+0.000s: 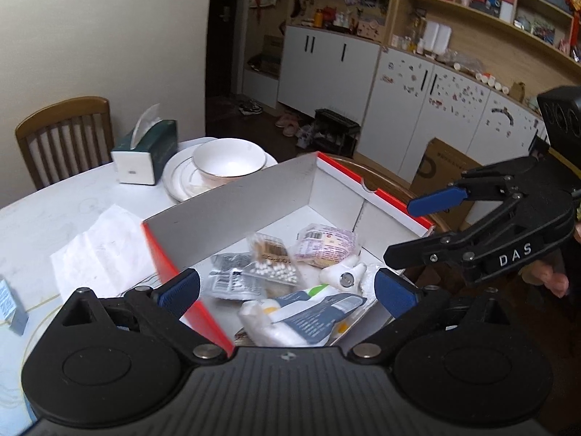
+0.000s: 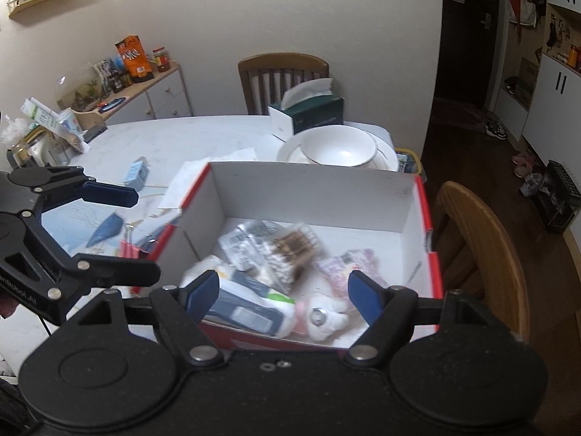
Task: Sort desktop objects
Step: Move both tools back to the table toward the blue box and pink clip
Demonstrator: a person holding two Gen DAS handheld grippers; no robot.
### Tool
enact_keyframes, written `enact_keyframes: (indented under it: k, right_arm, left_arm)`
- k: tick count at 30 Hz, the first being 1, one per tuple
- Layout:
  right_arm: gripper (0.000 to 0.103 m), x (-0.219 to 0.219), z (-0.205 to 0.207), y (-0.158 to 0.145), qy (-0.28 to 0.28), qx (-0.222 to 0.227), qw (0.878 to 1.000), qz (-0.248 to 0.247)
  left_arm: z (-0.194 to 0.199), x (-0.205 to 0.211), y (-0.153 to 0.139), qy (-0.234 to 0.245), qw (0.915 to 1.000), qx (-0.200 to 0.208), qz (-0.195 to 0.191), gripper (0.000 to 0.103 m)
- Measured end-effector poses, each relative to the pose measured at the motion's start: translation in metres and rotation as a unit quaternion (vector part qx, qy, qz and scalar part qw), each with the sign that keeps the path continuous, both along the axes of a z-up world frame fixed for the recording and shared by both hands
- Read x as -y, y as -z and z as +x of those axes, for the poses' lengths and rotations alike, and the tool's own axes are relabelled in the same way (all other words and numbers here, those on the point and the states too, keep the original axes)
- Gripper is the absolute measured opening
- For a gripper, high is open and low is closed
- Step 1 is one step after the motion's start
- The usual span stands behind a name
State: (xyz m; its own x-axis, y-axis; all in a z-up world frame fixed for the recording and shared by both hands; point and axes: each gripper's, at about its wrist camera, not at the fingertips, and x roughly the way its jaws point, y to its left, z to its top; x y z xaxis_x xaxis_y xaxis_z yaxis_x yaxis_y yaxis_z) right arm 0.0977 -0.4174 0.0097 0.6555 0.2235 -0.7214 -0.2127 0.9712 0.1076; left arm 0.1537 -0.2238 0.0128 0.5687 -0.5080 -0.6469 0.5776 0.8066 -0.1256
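Both grippers hovering over open red-edged box [image 1: 337, 196], jaws spread wide, nothing pinched. Left gripper [image 1: 287, 290] blue pads straddling box's near corner; loose items piled below and beyond the pads, none touched. Right gripper [image 2: 283, 296] likewise spread, empty, above box's near wall; also seen in left view at 3 o'clock [image 1: 399, 232], pads apart.

Inside box: blue-grey packet [image 1: 316, 312] at 6 o'clock, nearest left jaws; white plush toy [image 1: 345, 276] with metal disc just right of it; cotton swab pack [image 1: 276, 272] at centre; silver foil pack [image 1: 228, 279] at 9 o'clock of swabs; brown-stick packet [image 1: 268, 247] at 12; pink printed packet [image 1: 326, 243] toward 1 o'clock. Contents blurred in right view.

Outside box on white table [image 1: 72, 196]: crumpled white paper [image 1: 98, 250] at 9 o'clock, just beside box's red wall; small blue carton [image 2: 137, 174] well left; blue pouch [image 2: 107, 229] near left wall. White bowl [image 1: 228, 160] on plate [image 1: 178, 181] behind box at 11 o'clock, green tissue box [image 1: 149, 152] left of bowl. Wooden chair [image 1: 65, 138] behind table, second wooden chair [image 2: 483, 254] at 3 o'clock of box.

Room: beige wall, white cabinets and open wood shelving, dark doorway
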Motion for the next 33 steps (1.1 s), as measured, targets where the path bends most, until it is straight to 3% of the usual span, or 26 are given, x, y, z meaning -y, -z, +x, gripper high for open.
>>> enact_keyframes:
  k: [15, 33]
  right_arm:
    - [0.08, -0.099, -0.013, 0.002, 0.004, 0.008, 1.0, 0.012]
    - [0.083, -0.211, -0.005, 0.016, 0.014, 0.0, 1.0, 0.01]
  left_arm:
    - [-0.011, -0.098, 0.0, -0.072, 0.9974, 0.006, -0.008, 0.103]
    - [-0.003, -0.206, 0.013, -0.111, 0.9936, 0.018, 0.01, 0.103]
